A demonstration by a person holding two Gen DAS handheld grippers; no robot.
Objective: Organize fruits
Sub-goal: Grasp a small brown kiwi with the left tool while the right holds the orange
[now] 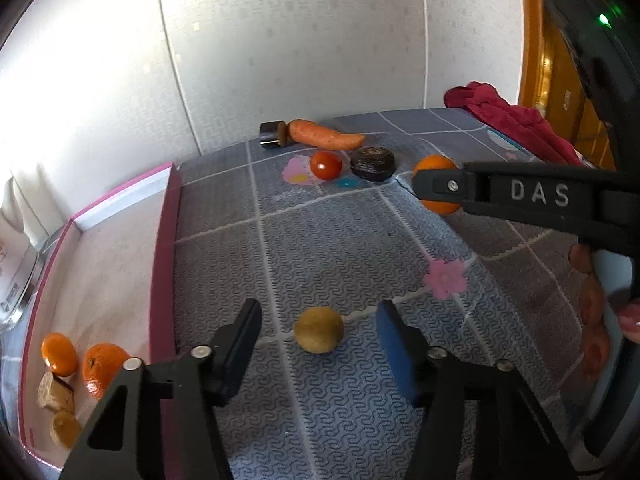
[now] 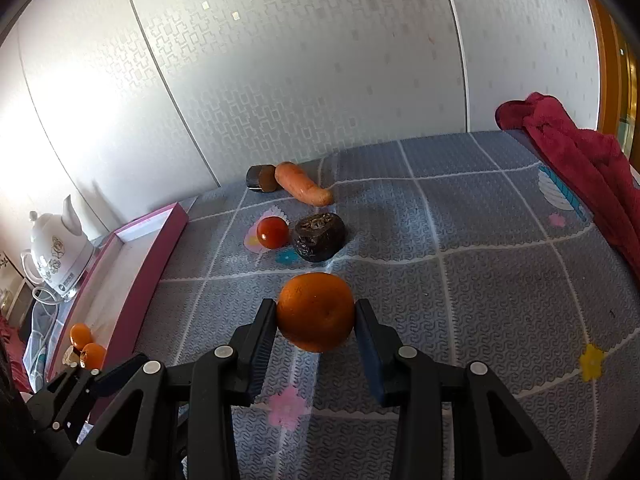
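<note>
My right gripper (image 2: pixel 316 320) is shut on an orange (image 2: pixel 316 311), both pads touching its sides just above the grey quilted cloth; it also shows in the left wrist view (image 1: pixel 436 190). My left gripper (image 1: pixel 320 332) is open around a small yellow-brown round fruit (image 1: pixel 319 330) that rests on the cloth, with gaps on both sides. A pink tray (image 1: pixel 162 264) at the left holds two small oranges (image 1: pixel 102 368) and some tan pieces (image 1: pixel 56 394).
At the back lie a carrot (image 2: pixel 304 189), a red tomato (image 2: pixel 272 232), a dark wrinkled fruit (image 2: pixel 318 237) and a dark cylinder (image 2: pixel 260 178). A red towel (image 2: pixel 580 160) lies at the right edge. A white kettle (image 2: pixel 56 256) stands left of the tray.
</note>
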